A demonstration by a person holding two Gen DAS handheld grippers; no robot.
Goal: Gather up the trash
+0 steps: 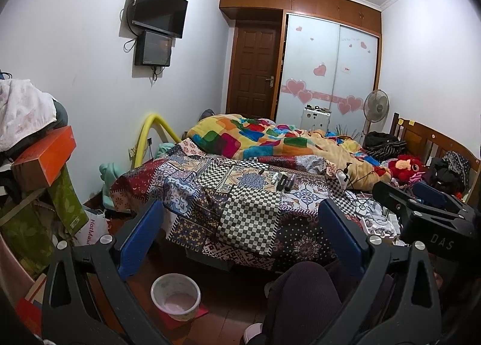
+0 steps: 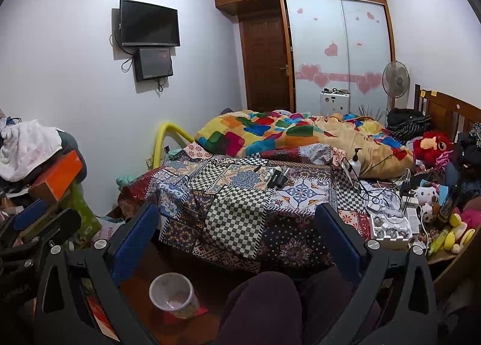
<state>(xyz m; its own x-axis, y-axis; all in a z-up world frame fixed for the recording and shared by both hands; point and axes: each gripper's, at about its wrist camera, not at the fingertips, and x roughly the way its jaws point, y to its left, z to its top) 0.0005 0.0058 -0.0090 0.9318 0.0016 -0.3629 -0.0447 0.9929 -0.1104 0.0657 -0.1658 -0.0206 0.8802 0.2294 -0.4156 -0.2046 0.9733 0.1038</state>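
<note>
Evidently Still at the Start: Both Tongs Empty, Trash Not Yet Picked

Both tools are held up before the bed, looking across it, and nothing has been gathered. The left tongs [image 1: 240, 224] stand with their blue pads spread wide and nothing between them; the right tongs [image 2: 237, 224] are likewise wide apart and empty. In the left wrist view the right tool shows at about 3 o'clock, just beside the left one.

The likely receptacle is the small round white plastic bin [image 2: 174, 295], standing on the wooden floor [image 2: 144, 278] on a red flat card, at about 7 o'clock in both views, beside the person's dark-clothed knee [image 2: 264, 300]. It looks nearly empty, a pale lining showing at the bottom.

What counts as trash is a judgement. The nearest candidates are the small dark and white bits lying on the patchwork checked bedspread [image 2: 240, 218], at about 12 o'clock from the right tongs: a cluster of small objects [image 2: 278, 179] too small to name. At 3 o'clock in the right wrist view a clutter of white cables, a white foam tray [image 2: 389, 230] and plush toys lies along the bed's edge; which of it is rubbish cannot be told.

The step in hand appears to be surveying and choosing. The next move calls for reaching one pair of tongs forward over the bedspread to a single small piece and closing squarely on it without pinching the cloth, then carrying it down to the bin.
</note>
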